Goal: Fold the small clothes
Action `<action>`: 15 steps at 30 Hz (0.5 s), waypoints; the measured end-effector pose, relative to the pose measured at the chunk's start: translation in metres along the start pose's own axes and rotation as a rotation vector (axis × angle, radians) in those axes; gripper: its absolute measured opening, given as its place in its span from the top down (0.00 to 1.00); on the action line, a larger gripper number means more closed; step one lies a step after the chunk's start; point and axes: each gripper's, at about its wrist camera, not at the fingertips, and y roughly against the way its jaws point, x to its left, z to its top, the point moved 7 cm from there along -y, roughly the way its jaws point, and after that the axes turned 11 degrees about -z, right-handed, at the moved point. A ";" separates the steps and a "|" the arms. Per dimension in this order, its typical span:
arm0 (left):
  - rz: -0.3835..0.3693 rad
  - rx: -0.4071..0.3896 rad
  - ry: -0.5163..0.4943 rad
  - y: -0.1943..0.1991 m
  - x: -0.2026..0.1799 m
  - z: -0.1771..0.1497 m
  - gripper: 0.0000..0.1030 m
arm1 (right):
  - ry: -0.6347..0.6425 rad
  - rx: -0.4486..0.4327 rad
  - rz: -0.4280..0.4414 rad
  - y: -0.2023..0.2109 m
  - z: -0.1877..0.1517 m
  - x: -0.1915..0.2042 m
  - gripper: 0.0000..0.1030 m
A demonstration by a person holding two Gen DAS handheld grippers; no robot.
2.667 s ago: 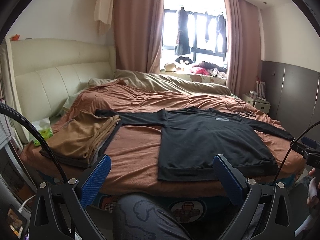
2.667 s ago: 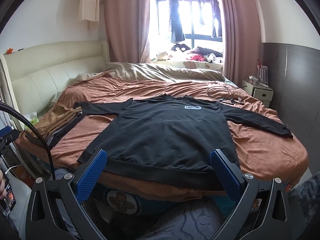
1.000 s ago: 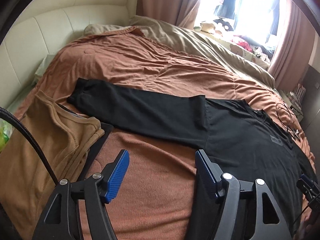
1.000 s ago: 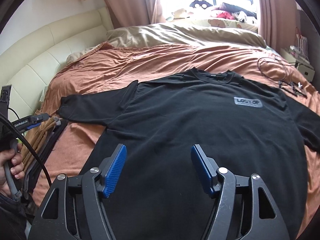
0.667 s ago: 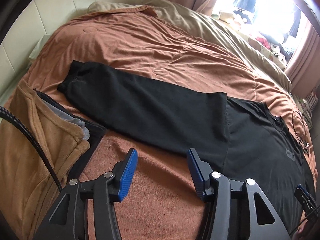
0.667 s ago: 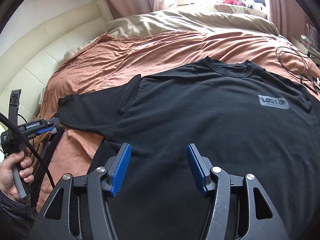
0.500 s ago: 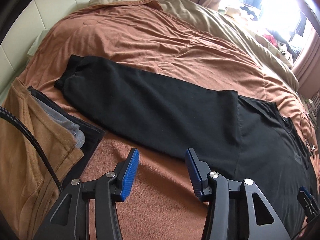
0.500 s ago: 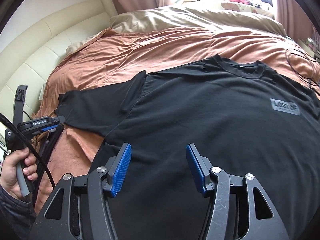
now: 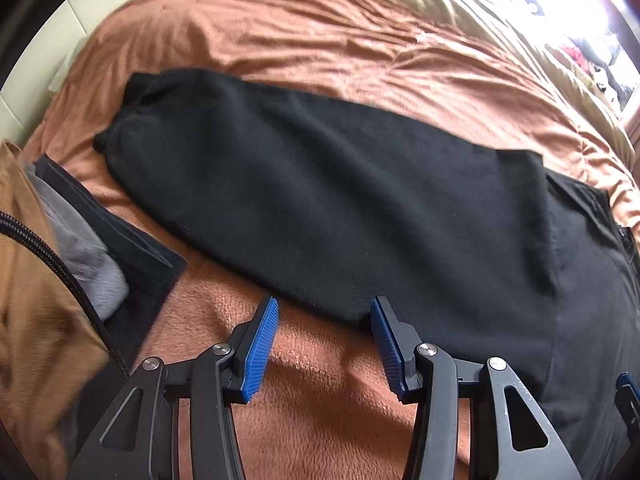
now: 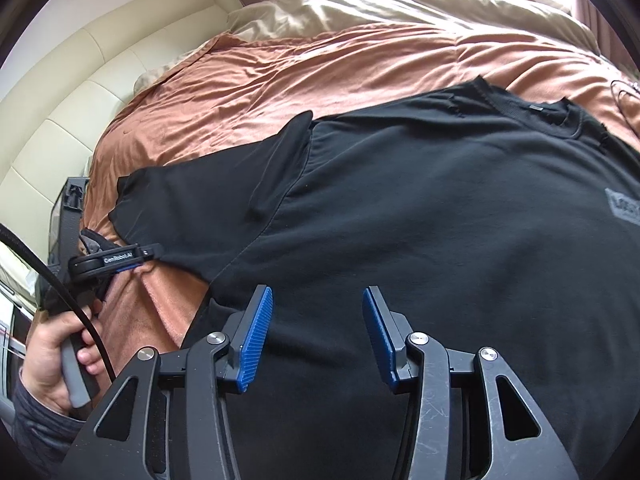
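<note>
Left gripper has dropped to the sleeve's near edge, jaws apart, nothing pinched. Right gripper is closing over the black sweatshirt, still spread flat on the bed; no grip yet. Sleeve fold likely next. Folded stack sits close left.
</note>
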 end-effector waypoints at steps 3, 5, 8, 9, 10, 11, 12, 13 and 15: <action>0.000 -0.025 0.019 -0.006 0.005 0.004 0.50 | -0.012 0.016 0.019 -0.009 0.001 0.003 0.57; 0.003 -0.033 0.023 -0.009 0.006 0.010 0.50 | -0.021 0.027 0.035 -0.014 0.002 0.006 0.62; 0.000 -0.052 0.044 -0.011 0.010 0.018 0.57 | -0.031 0.044 0.060 -0.021 0.004 0.012 0.69; 0.005 -0.059 0.048 -0.010 0.010 0.020 0.67 | -0.032 0.050 0.067 -0.024 0.004 0.014 0.72; 0.004 -0.065 0.051 -0.008 0.010 0.023 0.82 | -0.034 0.056 0.076 -0.027 0.005 0.017 0.73; -0.009 -0.071 0.058 -0.007 0.009 0.025 0.89 | -0.040 0.063 0.088 -0.031 0.006 0.019 0.76; -0.034 -0.076 0.066 -0.004 0.007 0.028 0.92 | -0.046 0.070 0.098 -0.034 0.006 0.021 0.78; -0.046 -0.085 0.065 -0.001 0.005 0.031 0.93 | -0.052 0.079 0.111 -0.037 0.007 0.023 0.79; -0.064 -0.122 0.043 0.011 -0.003 0.038 0.94 | -0.066 0.097 0.137 -0.045 0.009 0.028 0.82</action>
